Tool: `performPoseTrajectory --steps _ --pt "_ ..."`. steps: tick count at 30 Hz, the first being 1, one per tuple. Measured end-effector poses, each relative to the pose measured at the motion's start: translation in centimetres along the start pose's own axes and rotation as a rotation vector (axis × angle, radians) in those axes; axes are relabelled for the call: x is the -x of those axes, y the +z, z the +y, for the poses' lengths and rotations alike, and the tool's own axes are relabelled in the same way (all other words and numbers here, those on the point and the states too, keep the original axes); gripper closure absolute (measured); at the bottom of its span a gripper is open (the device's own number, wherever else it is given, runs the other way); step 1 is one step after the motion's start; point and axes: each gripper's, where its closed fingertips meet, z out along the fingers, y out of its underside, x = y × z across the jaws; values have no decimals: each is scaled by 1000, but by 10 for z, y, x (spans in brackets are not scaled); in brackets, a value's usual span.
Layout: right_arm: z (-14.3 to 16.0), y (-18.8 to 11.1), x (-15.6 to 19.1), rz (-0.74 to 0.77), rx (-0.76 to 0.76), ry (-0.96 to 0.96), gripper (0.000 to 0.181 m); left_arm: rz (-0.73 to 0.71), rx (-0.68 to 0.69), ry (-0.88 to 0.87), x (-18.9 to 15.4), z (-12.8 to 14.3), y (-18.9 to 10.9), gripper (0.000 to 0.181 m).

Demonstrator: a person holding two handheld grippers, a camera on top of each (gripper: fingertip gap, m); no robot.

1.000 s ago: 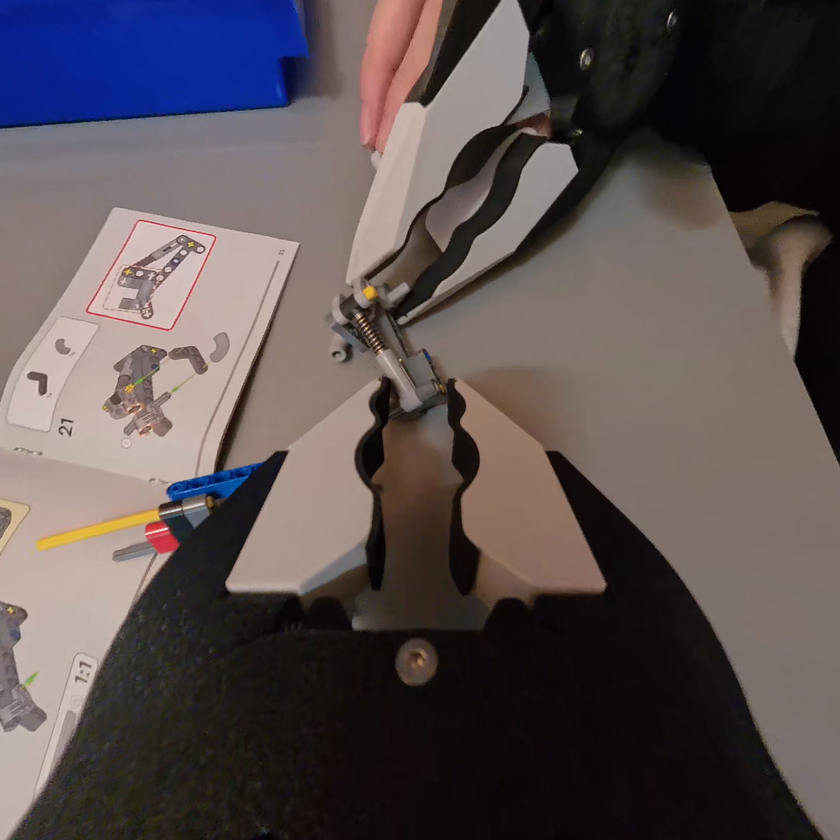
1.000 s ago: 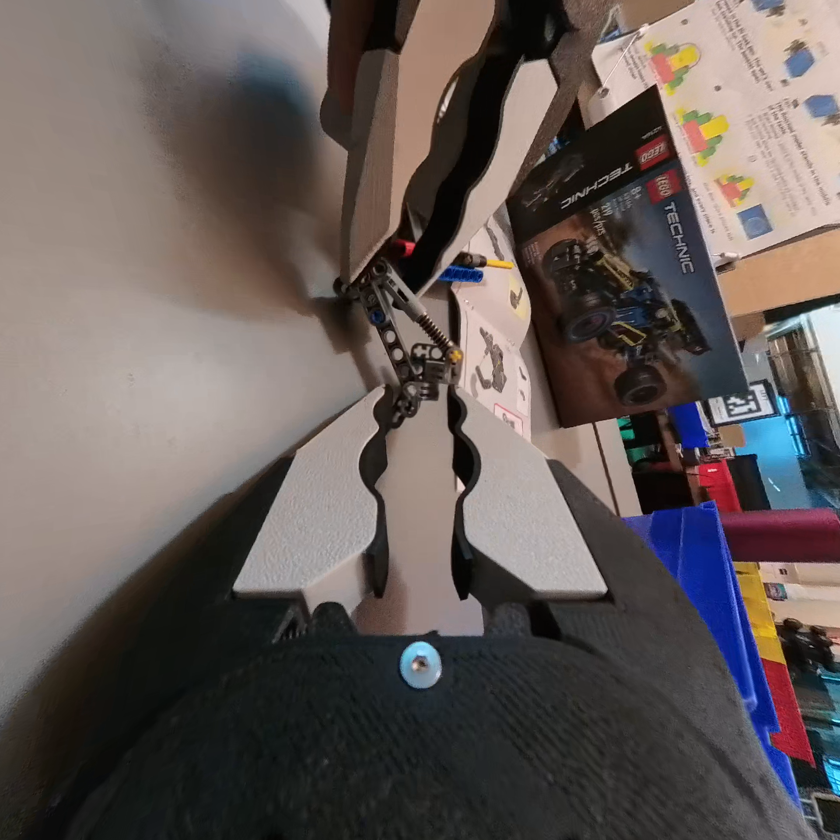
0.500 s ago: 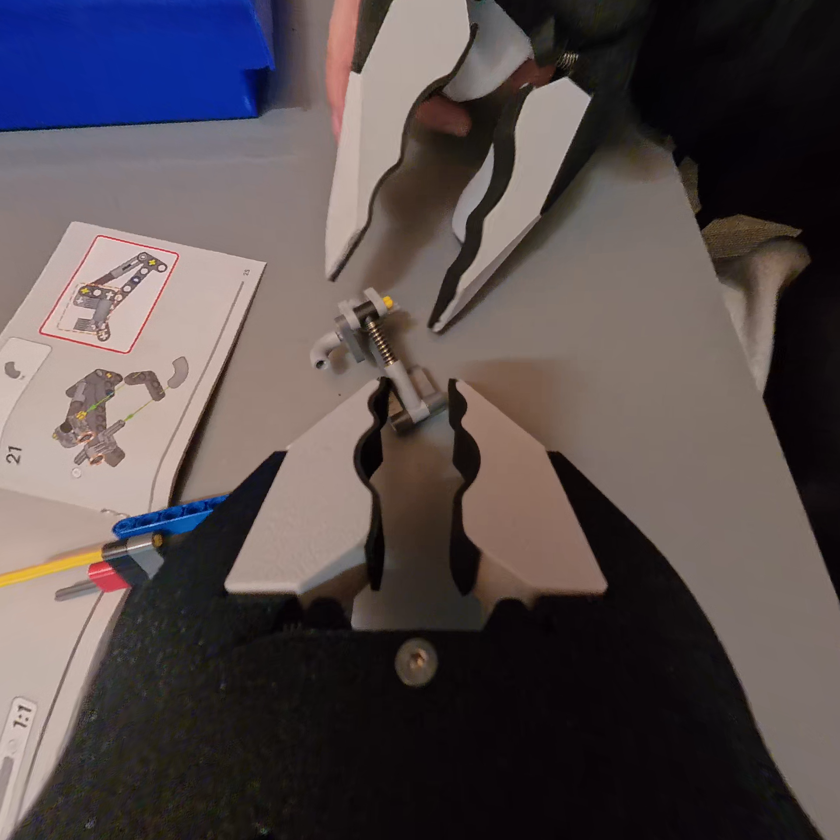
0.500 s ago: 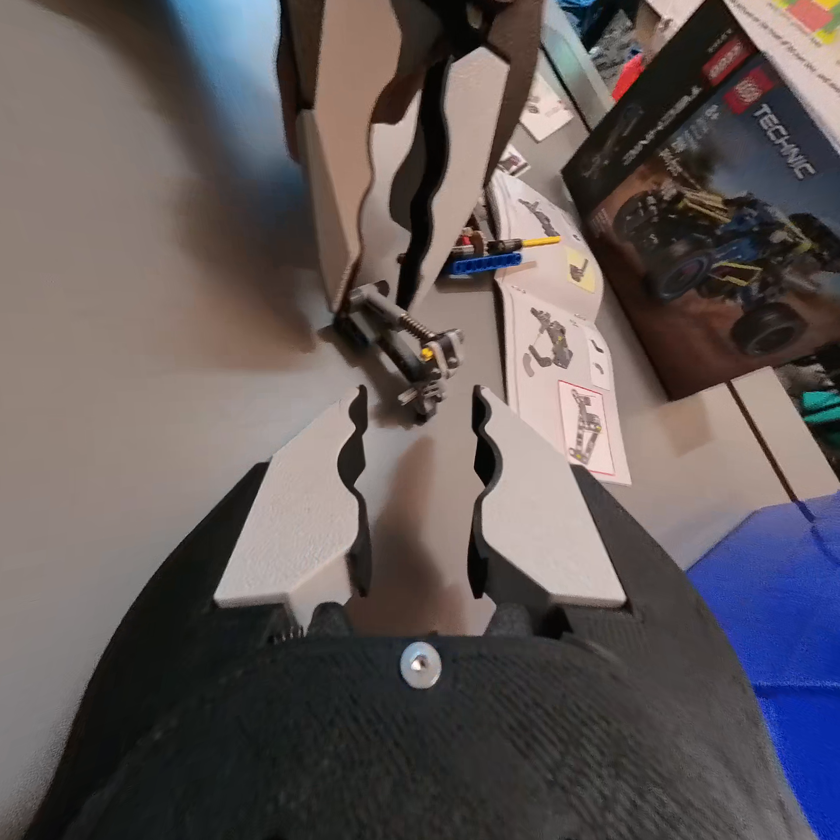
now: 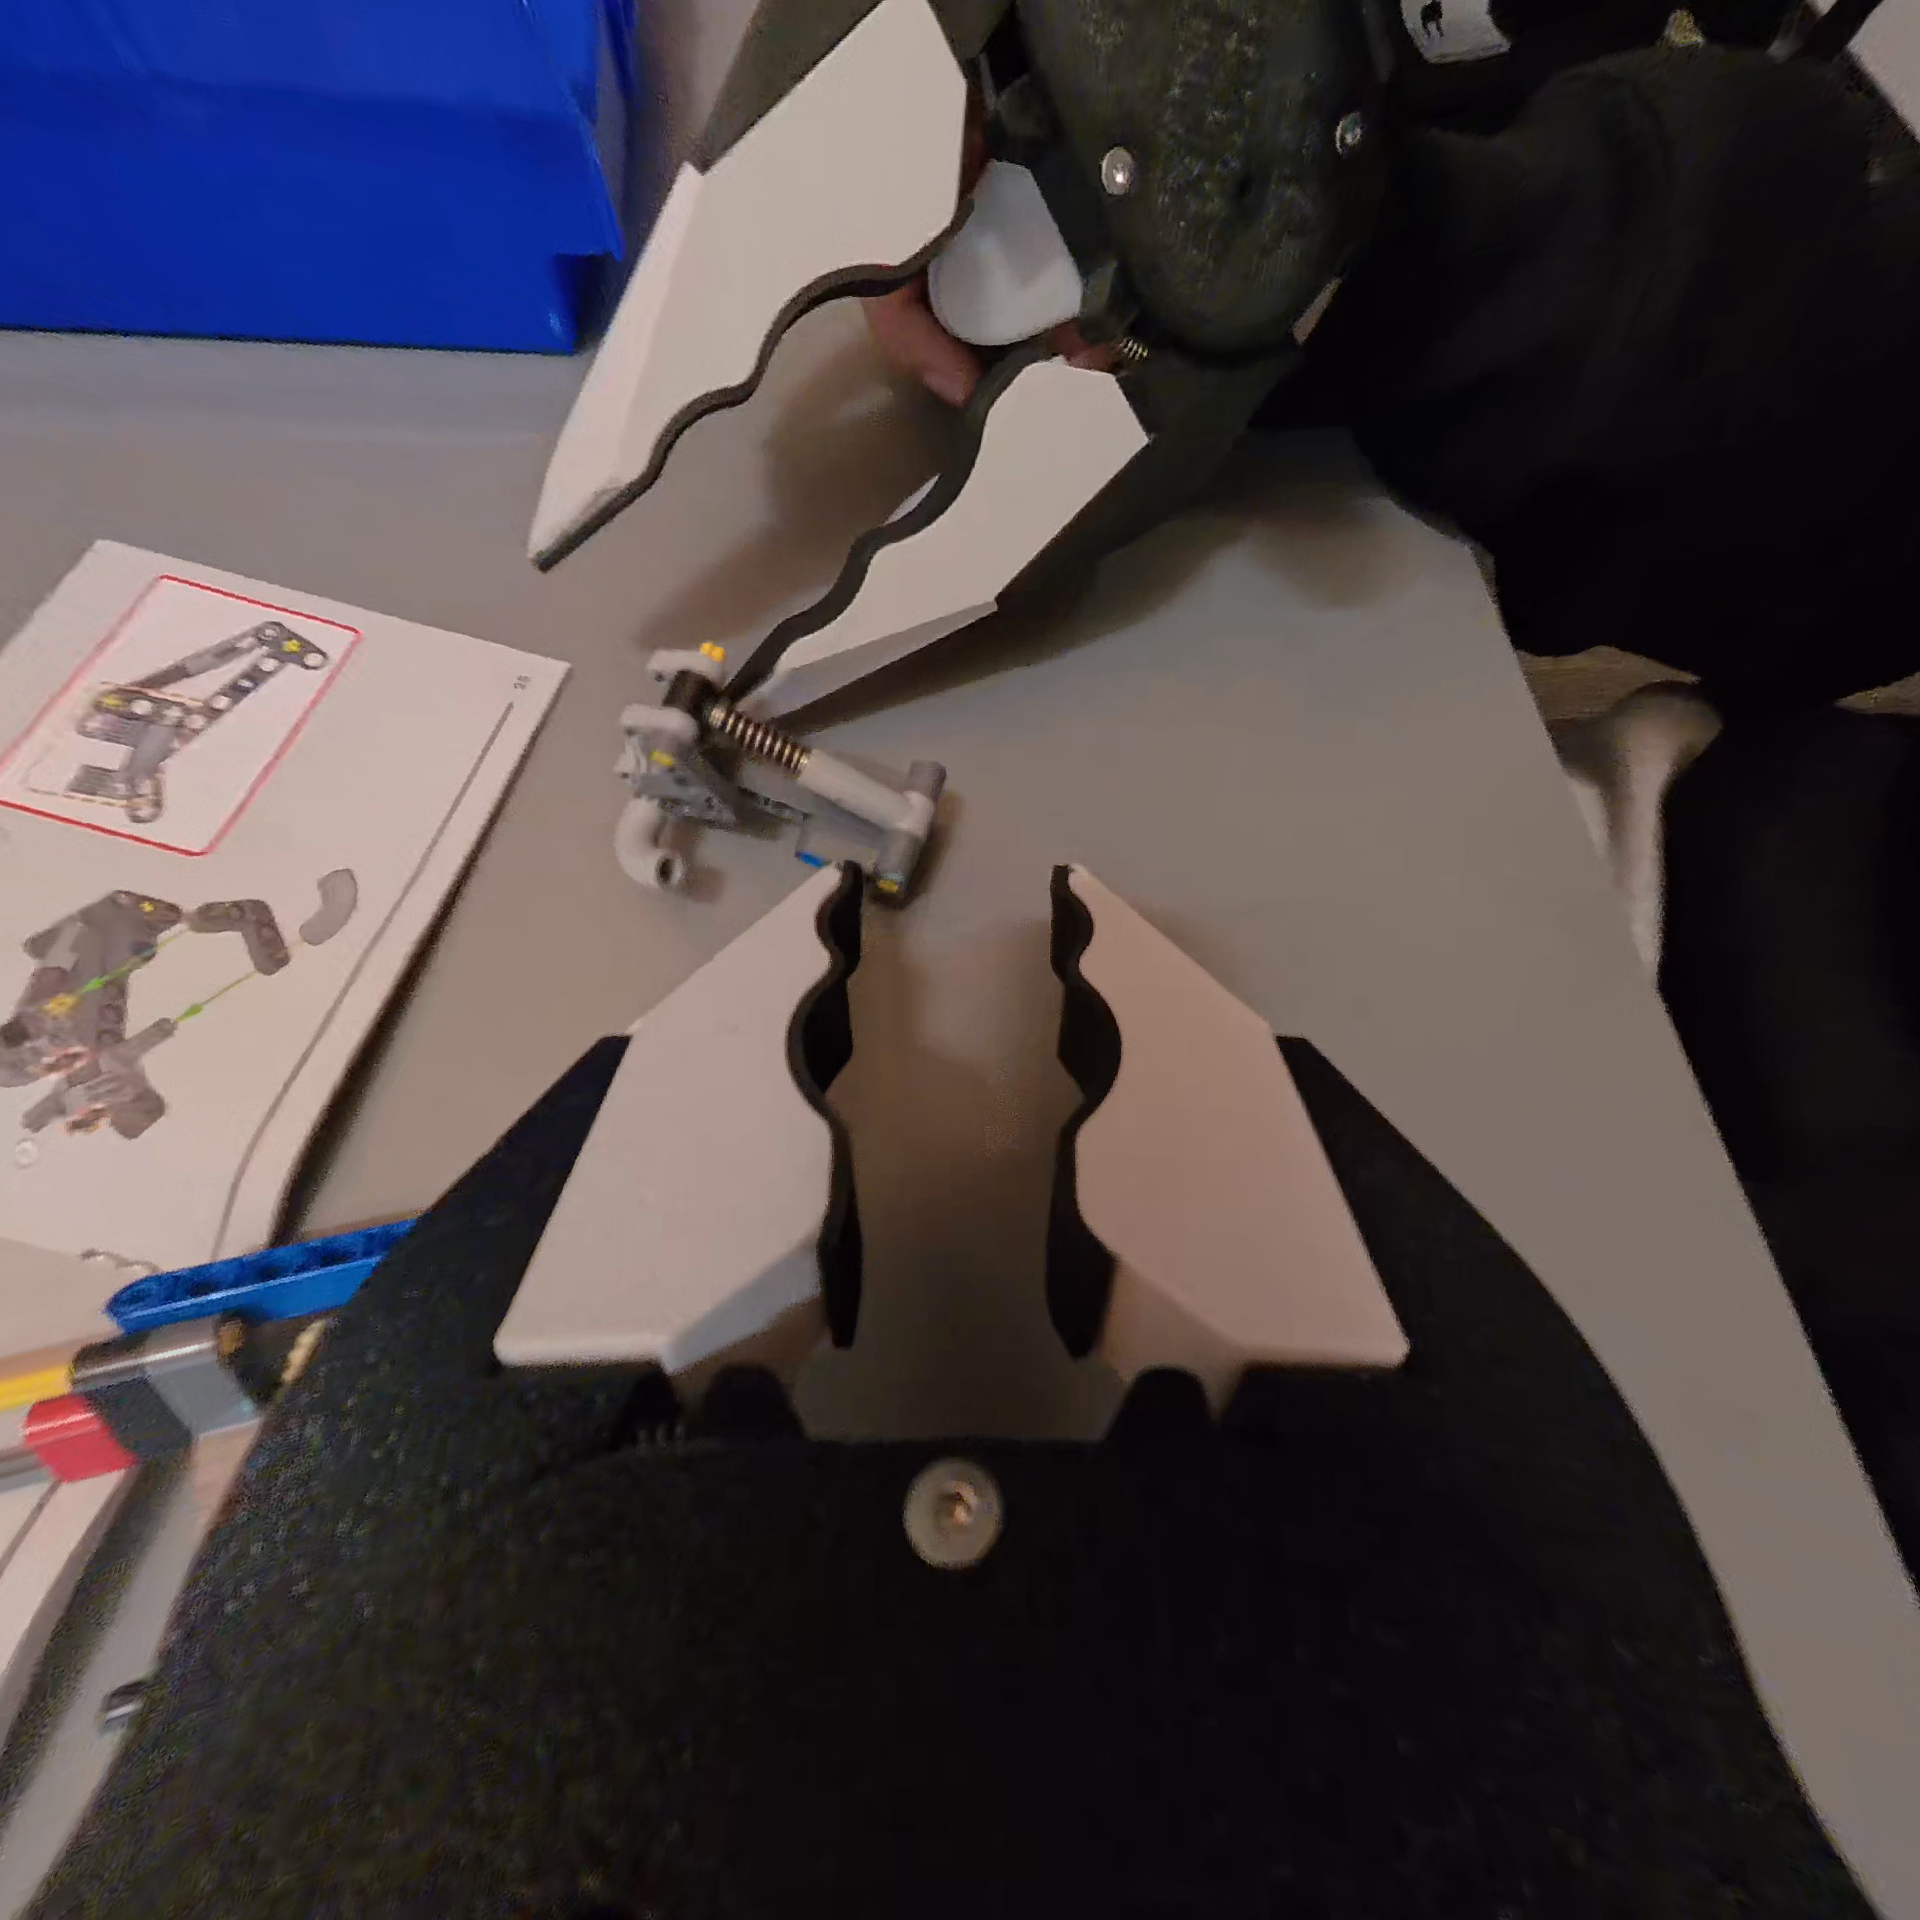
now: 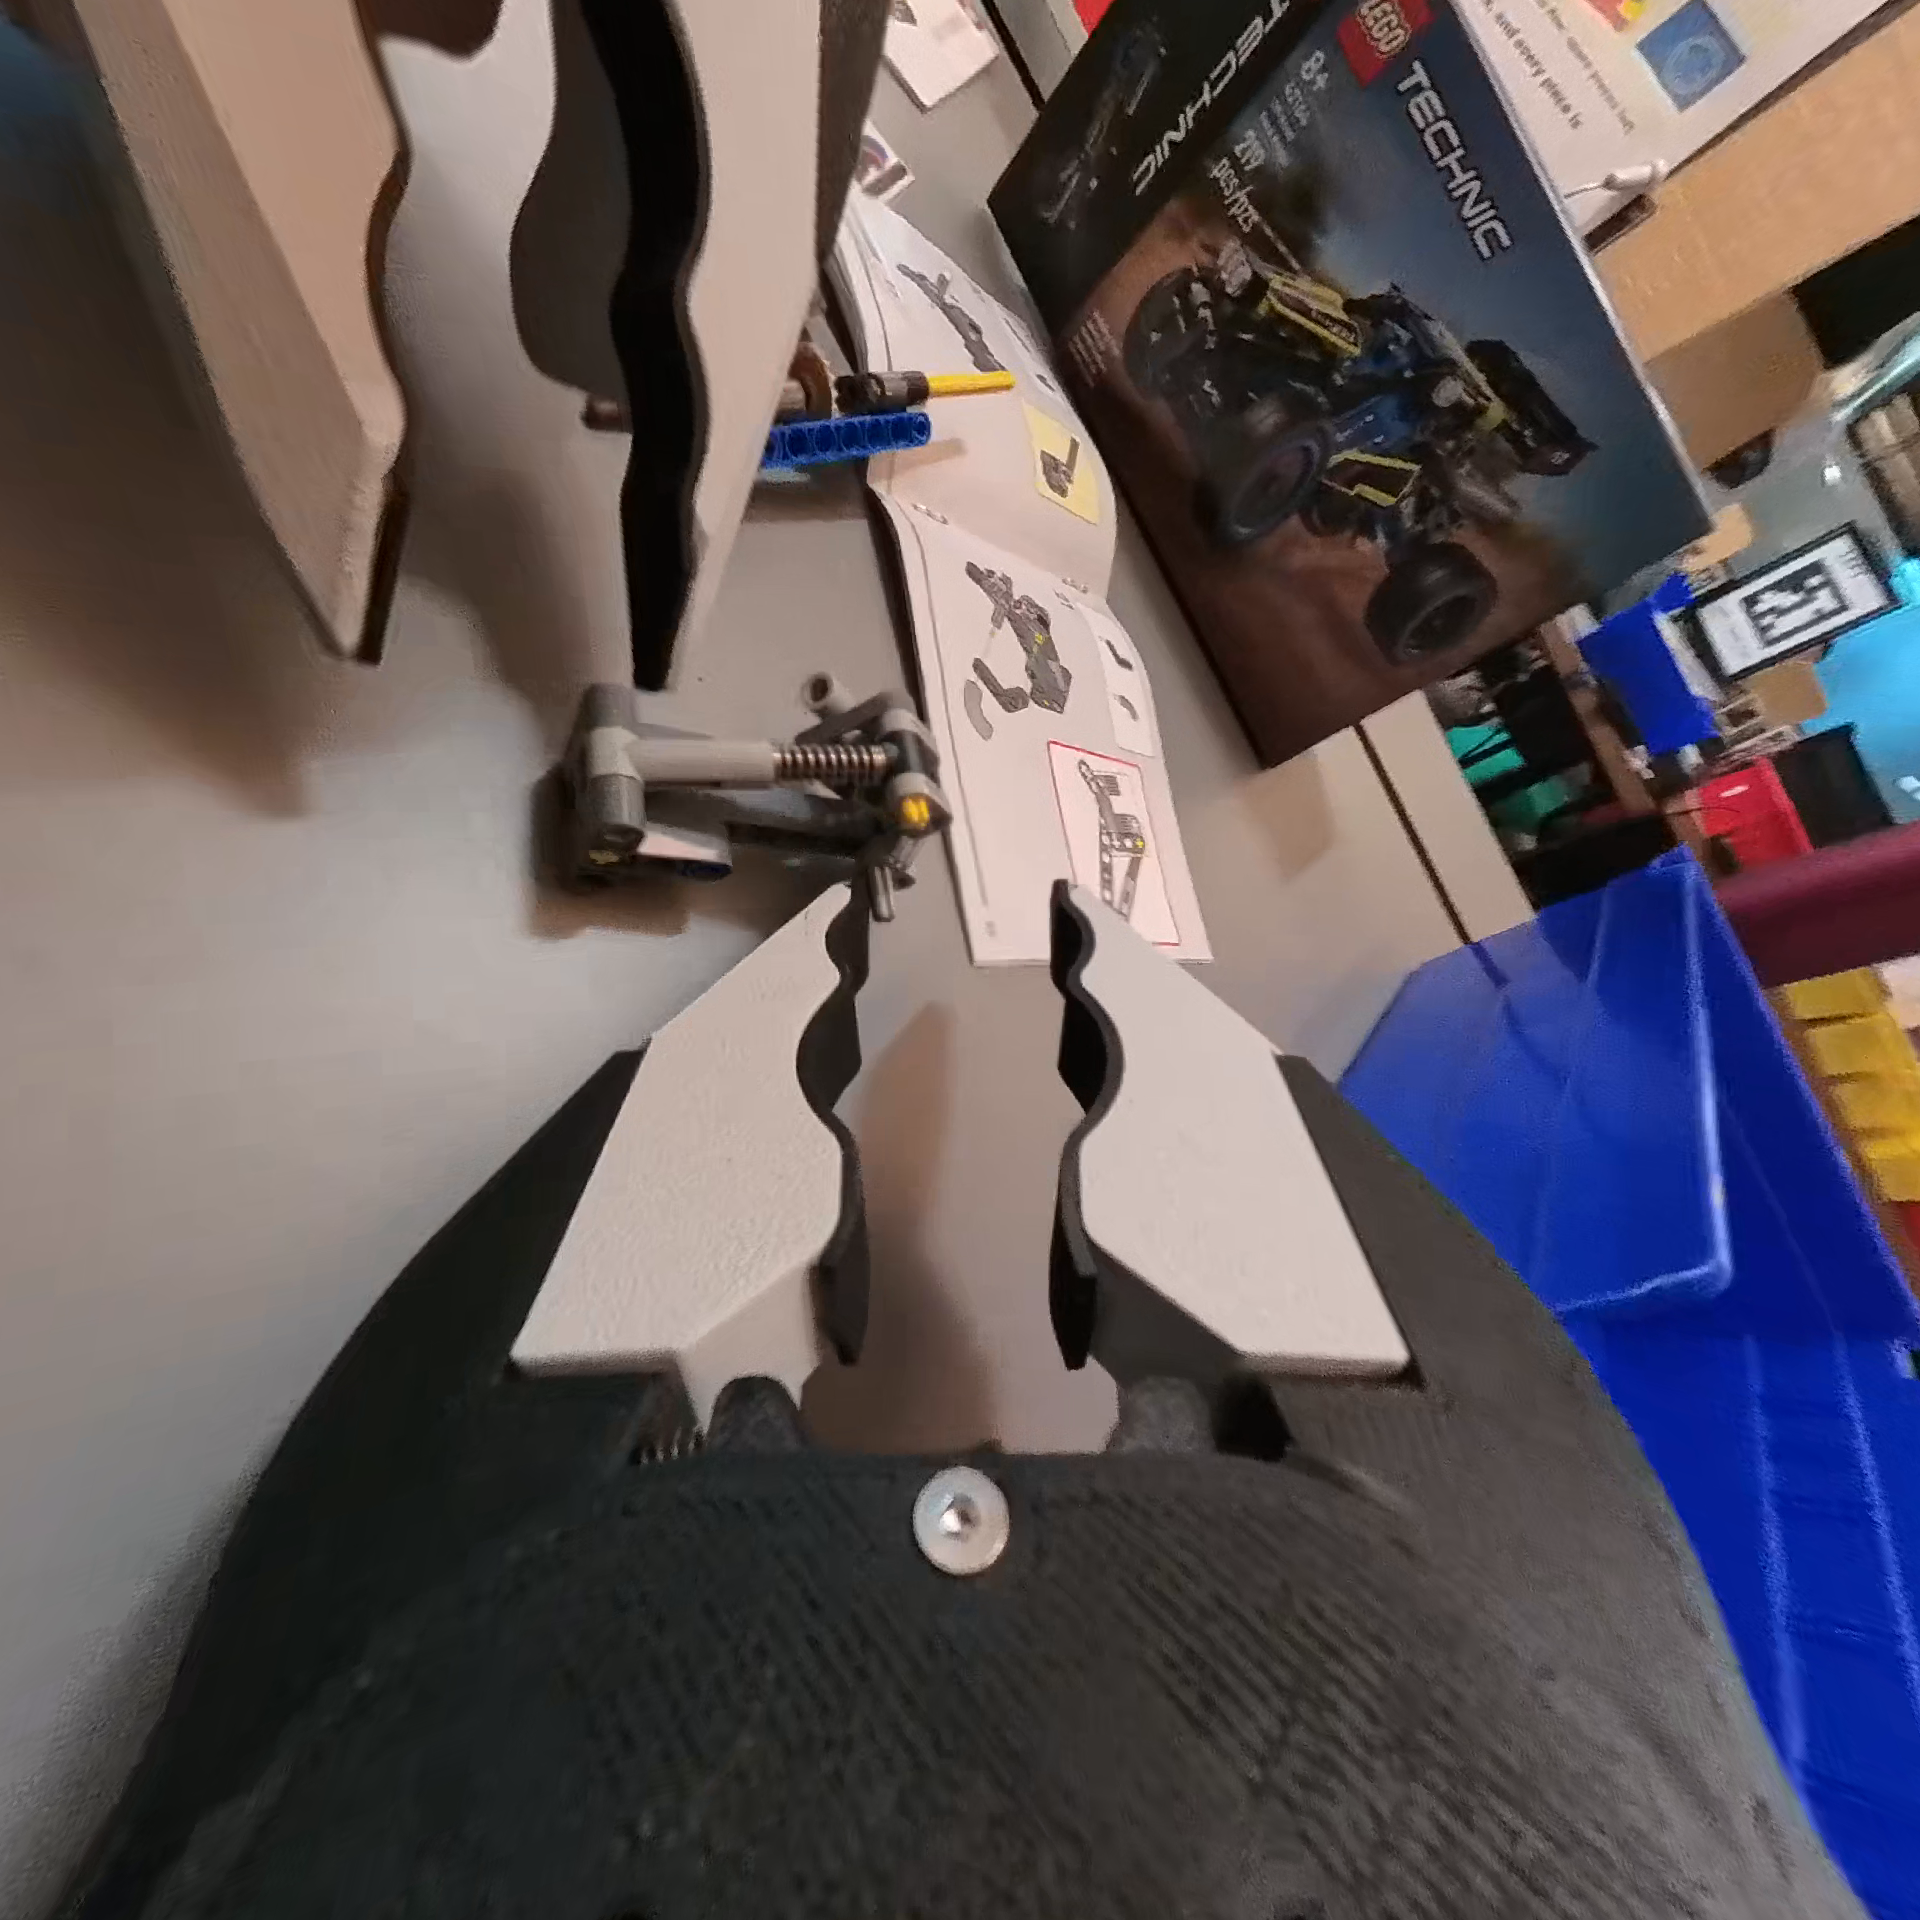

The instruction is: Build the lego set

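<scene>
We hold both the left gripper (image 5: 951,883) and right gripper (image 6: 951,894) released; the spring-shock Technic assembly (image 5: 774,774) lies free on the grey table (image 5: 1299,831) between them.

We see dim, warm indoor light with soft shadows on the grey table (image 5: 1247,727). Wide-angle bending and blur smear the frame edges.

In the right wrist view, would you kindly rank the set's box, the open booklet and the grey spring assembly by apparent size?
1. Box
2. Booklet
3. Spring assembly
The box stands farther back yet looks largest, so this order seems safe.
</scene>
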Motion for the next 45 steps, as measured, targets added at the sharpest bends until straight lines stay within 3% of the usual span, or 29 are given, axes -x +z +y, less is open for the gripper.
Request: performPoseTrajectory --steps 1,5,9,14,17,26,45 --pt "0 -1 -1 22 -7 -35 148 -6 -9 28 1 0 -1 147" --pt "-3 -1 2 75 -32 -161 153 -70 -32 101 10 6 -5 147" --pt "-5 -1 2 91 -48 -196 152 -320 -105 295 30 -4 -16 155" --pt "0 -1 -3 114 -33 -189 153 -564 2 566 45 8 -14 157" --pt "6 -1 -9 129 -12 -170 154 -644 22 708 47 8 -11 169" --pt "12 1 -15 151 15 -160 156 -677 53 752 54 10 -10 181" --pt "16 0 -20 186 38 -162 154 -688 59 788 55 11 -9 181"
